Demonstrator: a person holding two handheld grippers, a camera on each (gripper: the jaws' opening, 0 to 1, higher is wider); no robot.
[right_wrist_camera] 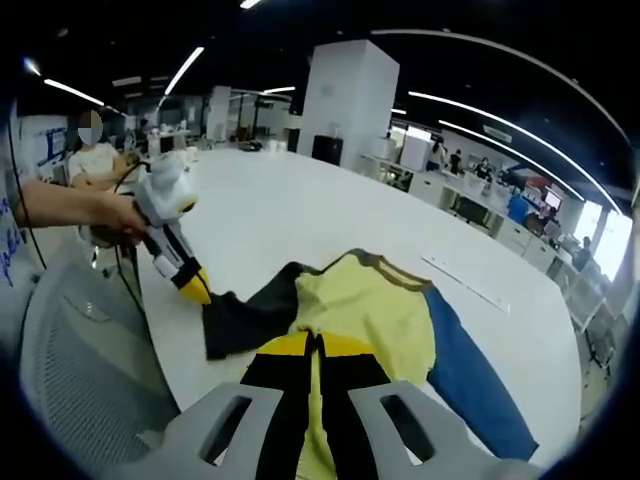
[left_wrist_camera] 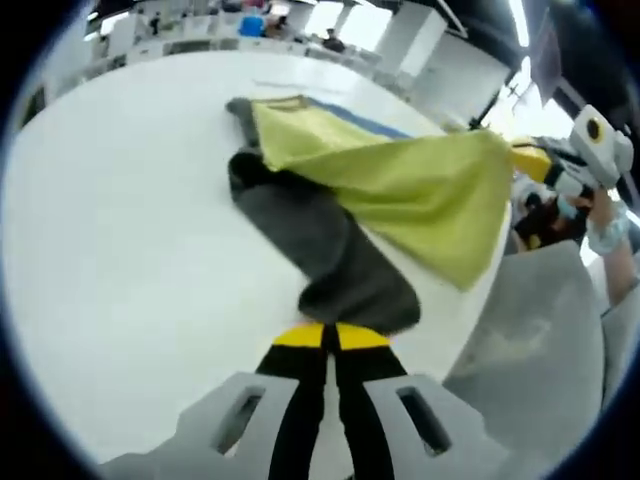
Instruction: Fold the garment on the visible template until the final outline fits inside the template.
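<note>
- Closest to us, our left gripper (left_wrist_camera: 325, 335) has its jaws together, clamped on the dark sleeve (left_wrist_camera: 320, 240) at the table's (left_wrist_camera: 120, 230) edge.
- Our right gripper (right_wrist_camera: 315, 345) is pinched on the yellow body, lifting it to fold over.
- Further out, the shirt (right_wrist_camera: 370, 310) sprawls across the table, blue sleeve (right_wrist_camera: 470, 385) trailing.
- We can't make out any template or containers.

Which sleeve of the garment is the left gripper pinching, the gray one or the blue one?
The dark gray sleeve: the left gripper is shut on its end. The blue sleeve lies flat on the white table, on the far side of the yellow body.
</note>
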